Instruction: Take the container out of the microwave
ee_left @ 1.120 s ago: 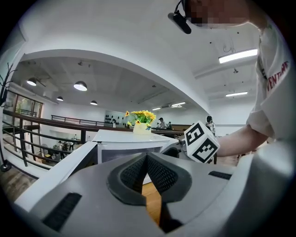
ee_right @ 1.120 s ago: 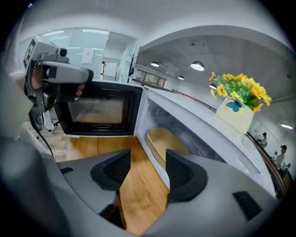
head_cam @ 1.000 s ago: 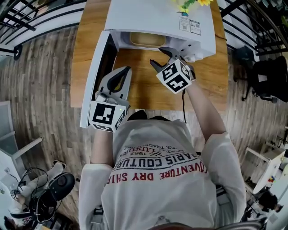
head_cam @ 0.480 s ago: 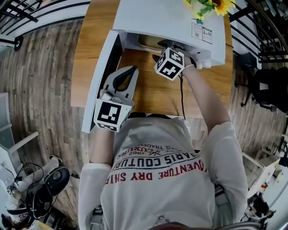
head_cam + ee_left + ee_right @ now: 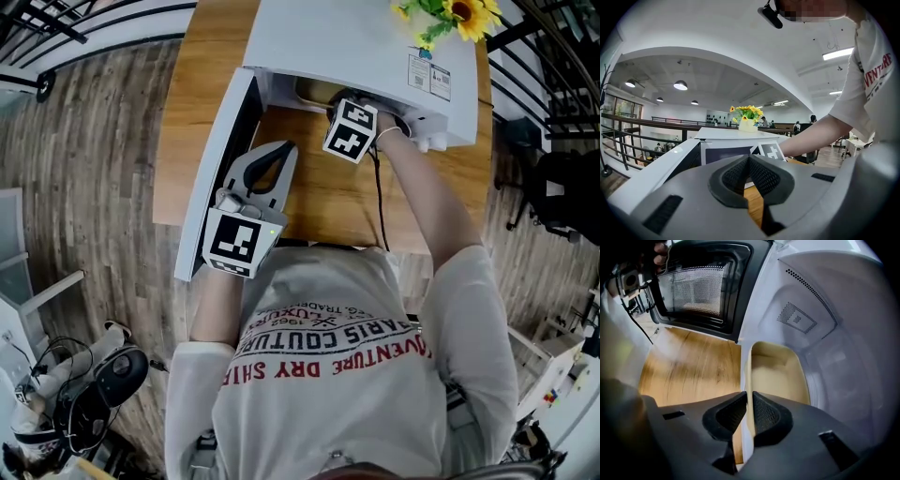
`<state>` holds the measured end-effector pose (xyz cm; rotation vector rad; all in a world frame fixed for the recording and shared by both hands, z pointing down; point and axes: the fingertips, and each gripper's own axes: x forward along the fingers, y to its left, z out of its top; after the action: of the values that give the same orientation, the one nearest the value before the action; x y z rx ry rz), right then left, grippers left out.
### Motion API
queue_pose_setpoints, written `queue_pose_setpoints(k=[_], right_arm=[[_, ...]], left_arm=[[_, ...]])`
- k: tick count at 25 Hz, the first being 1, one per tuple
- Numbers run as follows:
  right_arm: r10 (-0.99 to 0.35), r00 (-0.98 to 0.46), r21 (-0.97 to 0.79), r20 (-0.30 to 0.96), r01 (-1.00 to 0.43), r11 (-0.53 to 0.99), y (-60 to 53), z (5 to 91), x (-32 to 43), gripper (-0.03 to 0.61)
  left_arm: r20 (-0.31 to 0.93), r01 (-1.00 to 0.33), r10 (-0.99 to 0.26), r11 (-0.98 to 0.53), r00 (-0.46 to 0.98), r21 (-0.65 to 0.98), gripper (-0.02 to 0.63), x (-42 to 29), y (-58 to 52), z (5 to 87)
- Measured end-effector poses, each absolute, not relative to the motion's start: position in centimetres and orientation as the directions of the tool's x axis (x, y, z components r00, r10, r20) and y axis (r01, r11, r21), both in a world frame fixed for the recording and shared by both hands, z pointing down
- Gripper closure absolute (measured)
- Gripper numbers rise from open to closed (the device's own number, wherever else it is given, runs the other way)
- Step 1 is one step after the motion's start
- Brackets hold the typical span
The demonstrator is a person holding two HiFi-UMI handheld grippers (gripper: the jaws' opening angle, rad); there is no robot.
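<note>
The white microwave (image 5: 347,37) stands on a wooden table (image 5: 319,192) with its door (image 5: 217,169) swung open to the left. Inside it lies a cream rectangular container (image 5: 776,376), of which only a sliver (image 5: 314,91) shows in the head view. My right gripper (image 5: 749,401) reaches down into the cavity. Its jaws are closing, with the container's near wall between the pads. Its marker cube (image 5: 350,129) sits at the oven's mouth. My left gripper (image 5: 284,148) hangs shut beside the door, holding nothing.
A vase of sunflowers (image 5: 450,14) stands on top of the microwave. A black cable (image 5: 379,202) runs across the table under my right arm. Black railings (image 5: 75,23) border the wooden floor to the left and right.
My right gripper has gone forward and down into the microwave cavity and tipped steeper. The left gripper has stayed beside the door.
</note>
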<state>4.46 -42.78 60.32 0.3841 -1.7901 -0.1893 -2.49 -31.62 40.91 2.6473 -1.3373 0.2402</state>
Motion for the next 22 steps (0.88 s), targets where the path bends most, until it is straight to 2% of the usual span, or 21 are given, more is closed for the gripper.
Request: queue_pose_setpoints(k=[10, 22], right_arm=[[-0.333, -0.263, 0.309, 0.906, -0.128, 0.942, -40.7, 59.5, 4.4, 0.541], [-0.379, -0.431, 0.288, 0.819, -0.263, 0.921, -32.4, 54.0, 5.7, 0.541]], left_arm=[[0.233, -0.820, -0.789, -0.568, 0.568, 0.073, 0.601, -2.9, -31.1, 41.1], [0.229, -0.829, -0.802, -0.557, 0.551, 0.047, 0.601, -1.5, -26.9, 39.6]])
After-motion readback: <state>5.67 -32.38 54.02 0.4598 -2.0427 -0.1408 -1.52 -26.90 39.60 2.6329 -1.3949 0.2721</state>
